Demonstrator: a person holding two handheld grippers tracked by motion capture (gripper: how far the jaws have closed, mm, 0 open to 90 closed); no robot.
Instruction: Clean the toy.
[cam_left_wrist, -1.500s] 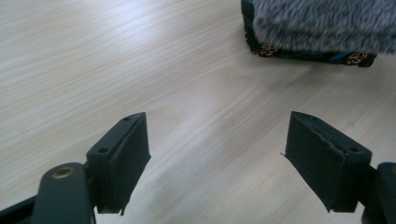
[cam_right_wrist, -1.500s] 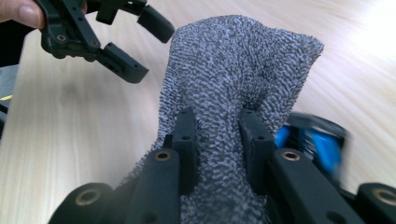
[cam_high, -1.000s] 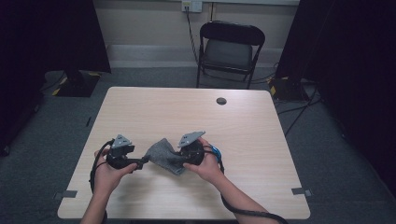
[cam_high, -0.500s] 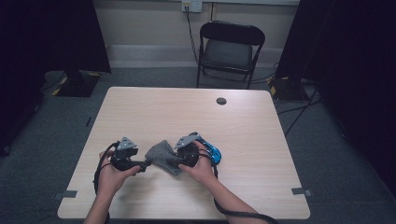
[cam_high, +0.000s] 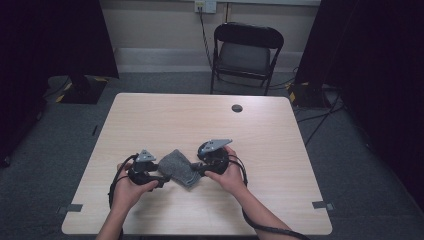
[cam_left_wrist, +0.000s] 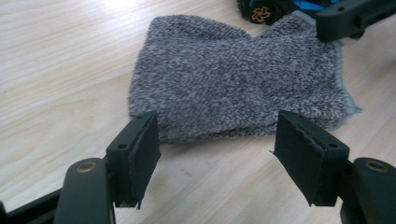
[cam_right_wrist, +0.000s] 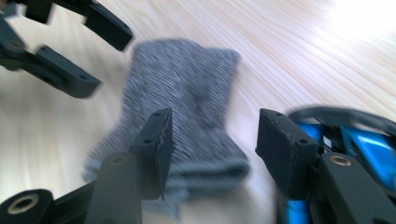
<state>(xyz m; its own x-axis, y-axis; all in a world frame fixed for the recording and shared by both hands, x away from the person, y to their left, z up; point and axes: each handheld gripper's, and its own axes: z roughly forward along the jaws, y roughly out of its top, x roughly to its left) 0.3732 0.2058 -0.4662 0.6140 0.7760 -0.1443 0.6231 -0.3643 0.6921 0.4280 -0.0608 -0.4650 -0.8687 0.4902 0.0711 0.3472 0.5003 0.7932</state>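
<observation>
Lying folded between both: grey knitted cloth (cam_high: 178, 167); left gripper (cam_left_wrist: 215, 154) narrowing, empty, nearer; right gripper (cam_right_wrist: 212, 149) spreading, empty.

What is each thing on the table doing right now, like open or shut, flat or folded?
Grey cloth: folded, lying flat on the table, held by neither tongs.
Left tongs: open, just been closing, nothing between them.
Right tongs: open, just been opening, over the cloth's edge.
Folding chair: unfolded, empty.

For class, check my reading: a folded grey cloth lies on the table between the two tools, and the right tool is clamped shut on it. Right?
Not quite. The grey cloth lies between the tools, but the right tool is open, its jaws just opened and clear of it, as the right gripper view shows.
</observation>
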